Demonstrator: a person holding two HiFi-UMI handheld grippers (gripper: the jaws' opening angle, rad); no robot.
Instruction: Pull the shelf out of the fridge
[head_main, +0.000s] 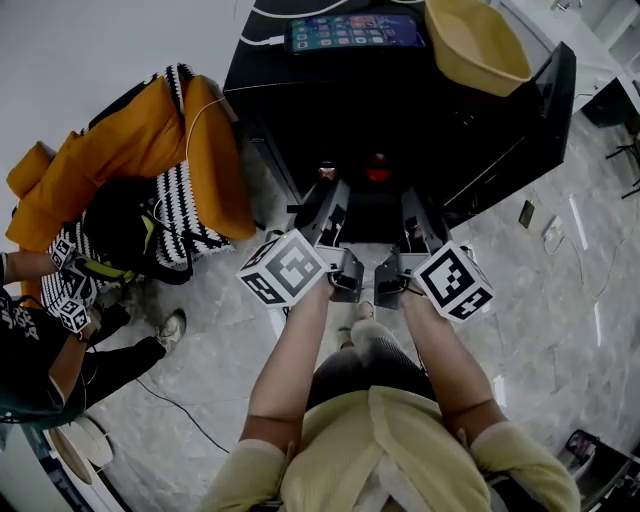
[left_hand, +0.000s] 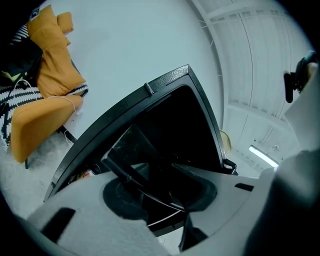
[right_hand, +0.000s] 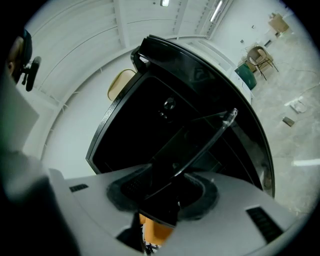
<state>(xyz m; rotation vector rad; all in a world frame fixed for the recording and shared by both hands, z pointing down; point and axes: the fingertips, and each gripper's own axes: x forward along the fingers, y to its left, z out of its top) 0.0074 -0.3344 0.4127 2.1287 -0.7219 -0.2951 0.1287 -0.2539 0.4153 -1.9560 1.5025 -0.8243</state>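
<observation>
A small black fridge (head_main: 290, 110) stands open in front of me, its door (head_main: 535, 125) swung to the right. Both grippers reach level into its dark inside. The shelf (right_hand: 197, 140) is a thin clear plate with a dark edge, tilted in the right gripper view. My right gripper (right_hand: 165, 192) is shut on its near edge, and a corner sticks out towards the camera. In the left gripper view the shelf (left_hand: 131, 150) runs between the jaws of my left gripper (left_hand: 162, 200), which stand wide, their pads not pressing on it.
A phone (head_main: 355, 32) and a yellow bowl (head_main: 475, 45) lie on top of the fridge. An orange chair (head_main: 150, 150) with a striped blanket stands to the left. A person (head_main: 60, 350) sits on the marble floor at the far left. A cable trails across the floor.
</observation>
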